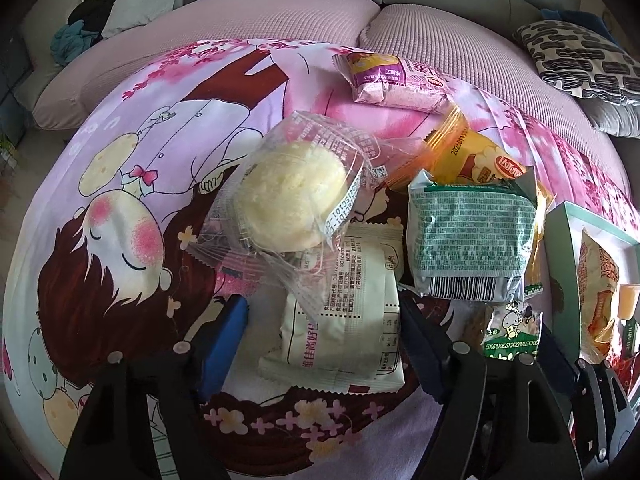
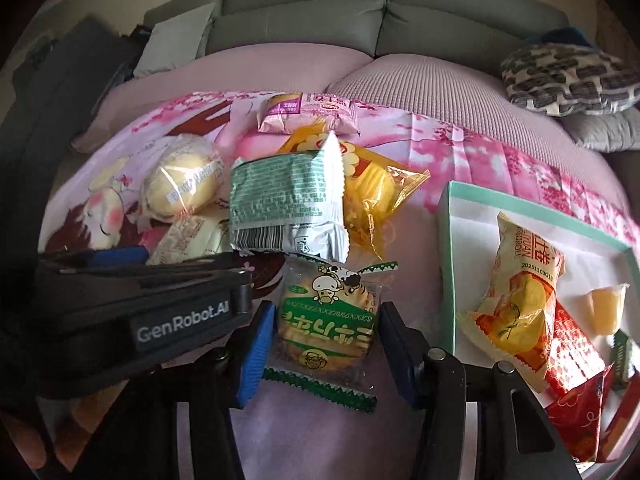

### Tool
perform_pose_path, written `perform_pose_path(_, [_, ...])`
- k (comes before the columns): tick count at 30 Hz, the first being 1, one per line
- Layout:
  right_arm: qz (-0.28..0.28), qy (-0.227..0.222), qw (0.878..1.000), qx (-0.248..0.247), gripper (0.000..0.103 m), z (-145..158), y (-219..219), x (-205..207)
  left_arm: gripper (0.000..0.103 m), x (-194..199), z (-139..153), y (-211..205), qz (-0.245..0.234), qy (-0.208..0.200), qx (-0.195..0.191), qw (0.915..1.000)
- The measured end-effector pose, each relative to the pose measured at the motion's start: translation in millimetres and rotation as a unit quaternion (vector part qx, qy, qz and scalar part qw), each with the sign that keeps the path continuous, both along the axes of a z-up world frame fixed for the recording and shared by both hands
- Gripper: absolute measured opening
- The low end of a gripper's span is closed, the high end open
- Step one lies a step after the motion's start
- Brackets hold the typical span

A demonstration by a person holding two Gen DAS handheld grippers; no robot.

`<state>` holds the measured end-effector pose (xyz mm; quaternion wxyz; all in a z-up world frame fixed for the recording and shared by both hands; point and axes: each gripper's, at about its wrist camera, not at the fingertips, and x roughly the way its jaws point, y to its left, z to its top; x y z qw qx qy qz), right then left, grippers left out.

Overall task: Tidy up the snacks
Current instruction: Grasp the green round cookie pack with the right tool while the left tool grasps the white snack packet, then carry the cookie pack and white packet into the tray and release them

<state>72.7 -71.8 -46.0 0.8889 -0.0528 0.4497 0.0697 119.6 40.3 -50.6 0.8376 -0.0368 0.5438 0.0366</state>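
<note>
Snacks lie on a pink cartoon cloth. My left gripper (image 1: 320,344) is open with its blue pads on either side of a cream white packet (image 1: 344,320); a clear-wrapped yellow cake (image 1: 292,196) rests on that packet's far end. My right gripper (image 2: 324,344) is open around a green-and-white biscuit packet (image 2: 328,320), pads close to its sides. A grey-green packet (image 2: 288,208) and a yellow packet (image 2: 372,188) lie beyond it. The mint-rimmed white box (image 2: 448,248) at right holds an orange egg-roll packet (image 2: 520,300), a jelly cup (image 2: 608,308) and a red packet (image 2: 576,364).
A pink packet (image 2: 308,116) lies at the cloth's far edge. Behind is a grey sofa with a pink cover (image 2: 280,68) and a black-and-white patterned cushion (image 2: 560,80). The left gripper's black body (image 2: 140,304) sits close to the left of my right gripper.
</note>
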Motion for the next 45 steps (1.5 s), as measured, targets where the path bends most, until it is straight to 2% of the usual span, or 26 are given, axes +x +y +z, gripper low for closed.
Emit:
perform_pose_path(4, [0.002, -0.006, 1.0, -0.011, 0.054, -1.9, 1.1, -1.3, 0.073, 0.9, -0.1, -1.2, -0.002, -0.003, 0.001, 1.0])
perform_pose_path(11, [0.004, -0.013, 1.0, -0.022, 0.053, -1.5, 2.9, -3.2, 0.055, -0.9, 3.2, -6.1, -0.013, -0.012, -0.001, 0.9999])
perform_pose_path(27, [-0.004, -0.018, 1.0, 0.002, 0.053, 5.3, -6.2, -9.5, 0.053, -12.3, 10.0, -0.4, 0.0, -0.014, -0.02, 0.9997])
perform_pose_path(45, [-0.015, -0.057, 0.998, 0.031, 0.053, 37.9, -20.9, -24.0, 0.053, -29.3, 52.3, -2.7, -0.006, -0.073, -0.033, 0.9968])
